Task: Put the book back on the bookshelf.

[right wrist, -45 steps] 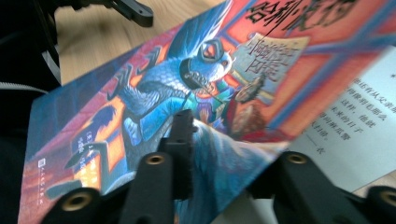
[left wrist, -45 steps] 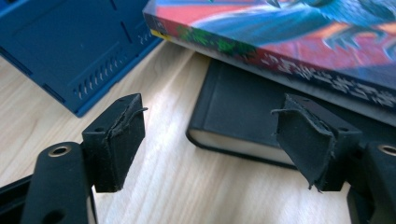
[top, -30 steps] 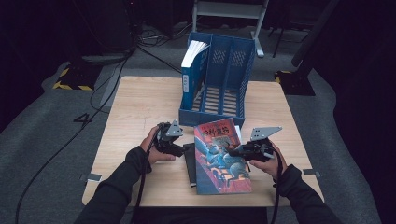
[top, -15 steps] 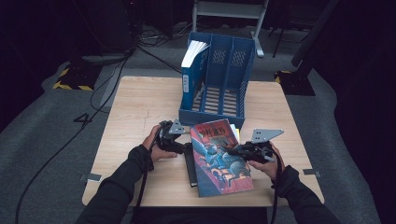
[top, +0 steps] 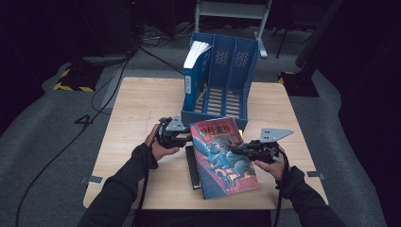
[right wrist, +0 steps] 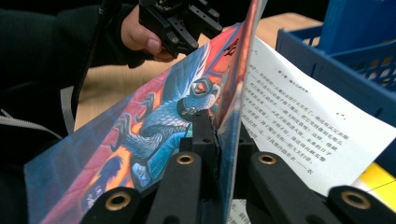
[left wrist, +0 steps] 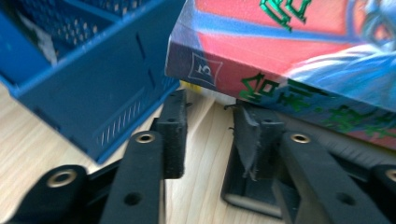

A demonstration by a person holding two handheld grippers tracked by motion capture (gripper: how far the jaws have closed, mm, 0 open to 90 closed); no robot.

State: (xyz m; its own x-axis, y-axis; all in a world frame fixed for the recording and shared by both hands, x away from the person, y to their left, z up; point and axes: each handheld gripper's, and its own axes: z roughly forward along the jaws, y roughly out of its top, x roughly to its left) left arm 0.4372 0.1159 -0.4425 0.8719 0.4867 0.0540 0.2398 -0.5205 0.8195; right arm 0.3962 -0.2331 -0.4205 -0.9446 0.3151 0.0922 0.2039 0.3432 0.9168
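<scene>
A colourful illustrated book (top: 222, 158) lies on the wooden table (top: 142, 104), on top of a black book (top: 191, 168). My right gripper (top: 236, 150) is shut on the front cover (right wrist: 154, 126), with a printed page (right wrist: 299, 126) fanned out beside its jaws (right wrist: 224, 135). My left gripper (top: 187, 138) sits at the book's upper left corner. Its jaws (left wrist: 210, 135) have just been closing, with only bare table between the pads. The book's spine corner (left wrist: 205, 70) hangs just past the fingertips.
A blue slotted file rack (top: 227, 80) stands right behind the book, with a thick blue book (top: 194, 71) upright in its left slot. The rack's front wall (left wrist: 93, 84) is close to my left gripper. Cables trail over the floor past the table's far edge.
The colourful book has shifted a little toward the left gripper. Both hands have hardly moved.
</scene>
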